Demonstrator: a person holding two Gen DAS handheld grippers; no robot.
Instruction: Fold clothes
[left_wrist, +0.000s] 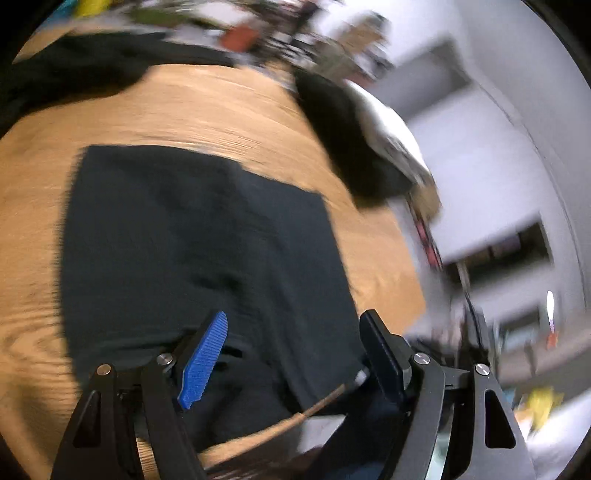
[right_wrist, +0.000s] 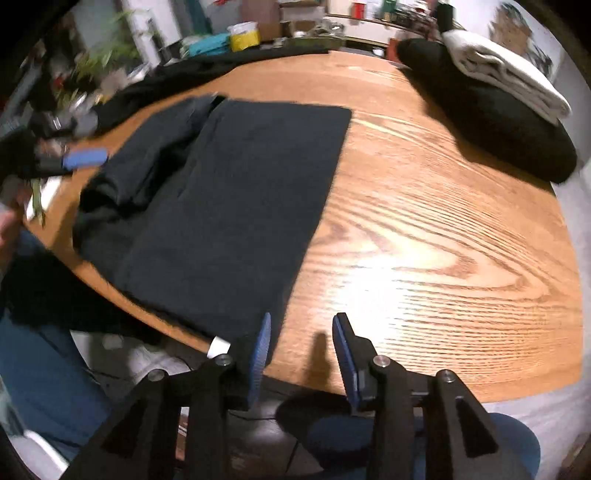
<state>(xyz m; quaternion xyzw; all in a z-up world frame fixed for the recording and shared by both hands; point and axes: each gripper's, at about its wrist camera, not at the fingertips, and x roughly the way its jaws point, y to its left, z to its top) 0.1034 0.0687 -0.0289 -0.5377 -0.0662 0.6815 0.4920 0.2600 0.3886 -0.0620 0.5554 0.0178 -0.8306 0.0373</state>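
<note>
A black garment (right_wrist: 236, 206) lies folded into a long rectangle on the wooden table (right_wrist: 424, 240), with a bunched sleeve part (right_wrist: 147, 166) along its left side. My right gripper (right_wrist: 302, 319) hovers open at the garment's near corner, with only table showing between its fingers. In the left wrist view the same garment (left_wrist: 192, 240) fills the middle, blurred. My left gripper (left_wrist: 295, 317) stands wide open above the garment's near edge, gripping nothing. One blue pad (right_wrist: 85, 157) of the left gripper shows at the left edge of the right wrist view.
A stack of folded clothes, black (right_wrist: 491, 118) with white (right_wrist: 506, 70) on top, sits at the table's far right. Another black cloth (right_wrist: 207, 70) lies along the far left edge. Clutter and a yellow tub (right_wrist: 243, 35) stand behind. A person's jeans-clad leg (right_wrist: 44, 369) is at the near edge.
</note>
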